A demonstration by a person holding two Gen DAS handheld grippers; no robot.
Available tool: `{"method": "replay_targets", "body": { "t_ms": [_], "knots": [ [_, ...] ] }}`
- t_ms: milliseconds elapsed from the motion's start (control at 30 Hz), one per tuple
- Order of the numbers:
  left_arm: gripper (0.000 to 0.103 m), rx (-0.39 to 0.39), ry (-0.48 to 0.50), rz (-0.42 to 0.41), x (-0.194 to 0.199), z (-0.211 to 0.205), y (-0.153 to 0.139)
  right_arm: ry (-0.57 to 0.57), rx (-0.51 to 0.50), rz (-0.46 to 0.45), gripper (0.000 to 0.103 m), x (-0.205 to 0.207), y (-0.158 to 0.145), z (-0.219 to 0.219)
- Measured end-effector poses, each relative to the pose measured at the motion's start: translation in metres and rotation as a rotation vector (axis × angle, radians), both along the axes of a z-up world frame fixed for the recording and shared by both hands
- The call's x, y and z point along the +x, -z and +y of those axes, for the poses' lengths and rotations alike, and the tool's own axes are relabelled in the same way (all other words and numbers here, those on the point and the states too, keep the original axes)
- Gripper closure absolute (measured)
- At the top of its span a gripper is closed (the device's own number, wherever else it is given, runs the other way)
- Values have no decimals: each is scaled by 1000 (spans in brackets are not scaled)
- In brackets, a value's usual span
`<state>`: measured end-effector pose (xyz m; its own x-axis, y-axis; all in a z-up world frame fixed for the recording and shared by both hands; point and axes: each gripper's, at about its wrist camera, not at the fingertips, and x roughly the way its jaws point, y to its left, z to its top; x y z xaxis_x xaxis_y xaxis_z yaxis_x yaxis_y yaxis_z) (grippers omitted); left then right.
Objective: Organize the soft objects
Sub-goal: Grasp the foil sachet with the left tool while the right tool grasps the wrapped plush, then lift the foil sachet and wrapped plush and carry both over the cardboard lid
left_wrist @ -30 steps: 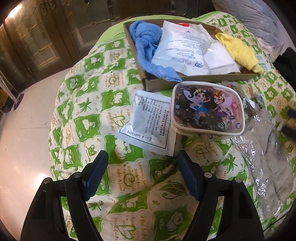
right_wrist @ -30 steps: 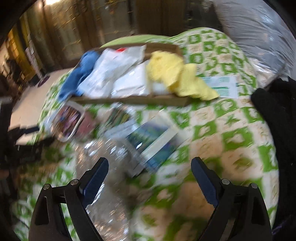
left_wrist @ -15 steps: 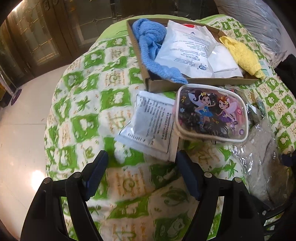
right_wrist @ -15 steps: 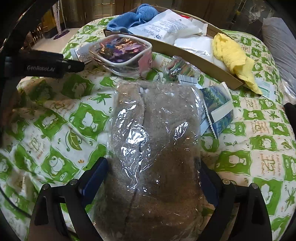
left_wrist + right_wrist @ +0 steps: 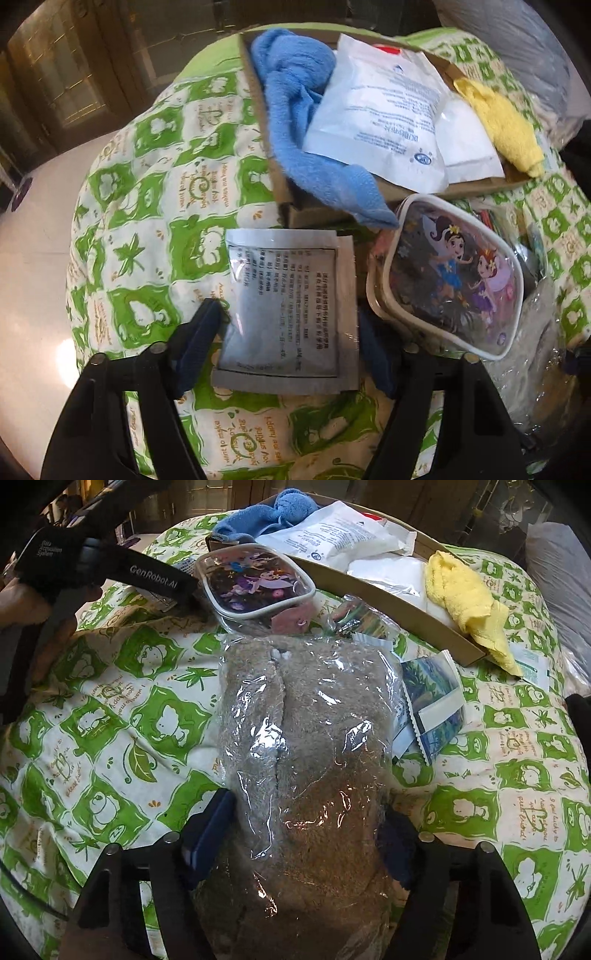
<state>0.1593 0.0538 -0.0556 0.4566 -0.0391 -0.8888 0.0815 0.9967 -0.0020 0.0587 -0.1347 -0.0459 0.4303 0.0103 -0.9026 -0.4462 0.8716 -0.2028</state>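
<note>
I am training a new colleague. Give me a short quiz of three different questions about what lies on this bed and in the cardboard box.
1. True or false: the yellow cloth lies fully inside the cardboard box.
2. Which item lies between the fingers of the right gripper? A) the blue towel B) the brown plush in clear plastic C) the fairy pouch
3. Fill in: between the fingers of the left gripper lies a flat grey ____ with printed text.

Key
1. False: it hangs over the box's corner onto the quilt.
2. B
3. Sachet
</note>
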Motion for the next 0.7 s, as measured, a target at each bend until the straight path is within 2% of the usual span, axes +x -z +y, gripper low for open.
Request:
{"method": "replay_targets", "body": {
  "t_ms": [67,167,233,300,533,700],
  "knots": [
    [44,-9,-12,-11,-5,2,-2,-3,3,-1,36,0,0,0],
    [52,-41,-31,-13,-19,9,-5,-11,13,-2,51,-1,-2,-1],
    [53,-67,-38,-4,-28,12,-6,-15,23,-1,64,-1,-4,-4],
    [53,-82,-36,-1,-37,12,-7,-13,39,5,68,-1,-6,-6],
    [56,-143,-48,3,-69,16,-12,2,83,16,71,3,-11,-15],
    [55,-155,-60,35,-72,19,-3,10,93,26,71,7,-9,-18]
  ]
}}
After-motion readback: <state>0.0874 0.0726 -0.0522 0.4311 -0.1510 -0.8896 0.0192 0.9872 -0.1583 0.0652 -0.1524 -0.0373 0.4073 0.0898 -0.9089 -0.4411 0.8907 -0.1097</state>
